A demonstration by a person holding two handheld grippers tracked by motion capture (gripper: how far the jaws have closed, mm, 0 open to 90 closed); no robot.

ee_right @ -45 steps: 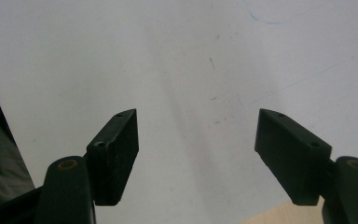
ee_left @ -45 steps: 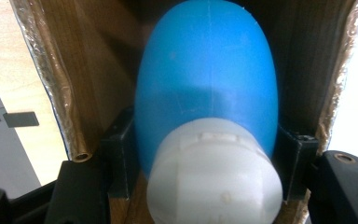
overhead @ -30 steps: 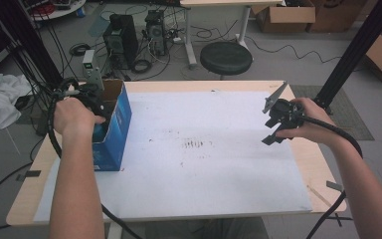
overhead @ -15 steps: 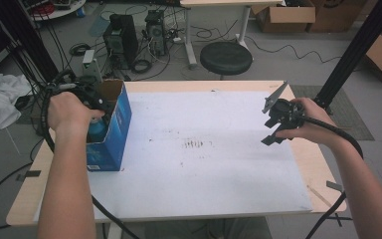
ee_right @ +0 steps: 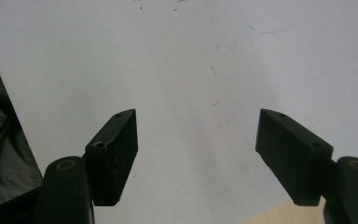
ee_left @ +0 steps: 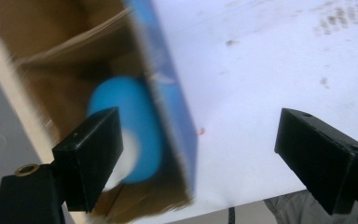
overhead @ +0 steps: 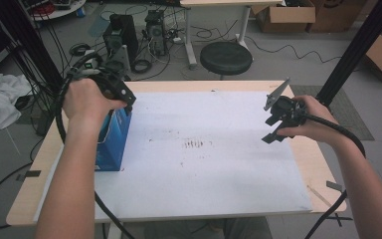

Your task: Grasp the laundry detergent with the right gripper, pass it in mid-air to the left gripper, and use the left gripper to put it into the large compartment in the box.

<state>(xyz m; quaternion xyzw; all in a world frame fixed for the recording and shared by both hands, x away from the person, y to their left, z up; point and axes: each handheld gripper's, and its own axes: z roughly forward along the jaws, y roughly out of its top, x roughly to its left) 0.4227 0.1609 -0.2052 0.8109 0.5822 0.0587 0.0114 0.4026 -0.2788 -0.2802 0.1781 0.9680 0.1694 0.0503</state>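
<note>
Forearms reach in from the near edge: the left hand (overhead: pixel 87 99) holds the left gripper (overhead: pixel 122 94) above the open top of the blue box (overhead: pixel 112 142) at the table's (overhead: pixel 219 84) left side, while the right gripper (overhead: pixel 274 117) hovers over the white mat (overhead: pixel 204 169) with jaws apart and empty. The left gripper's jaws have just been opening, nothing between them. Below them a blue cylinder (ee_left: pixel 135 126) lies inside the box, its long axis along the blue wall, white end toward the camera.
</note>
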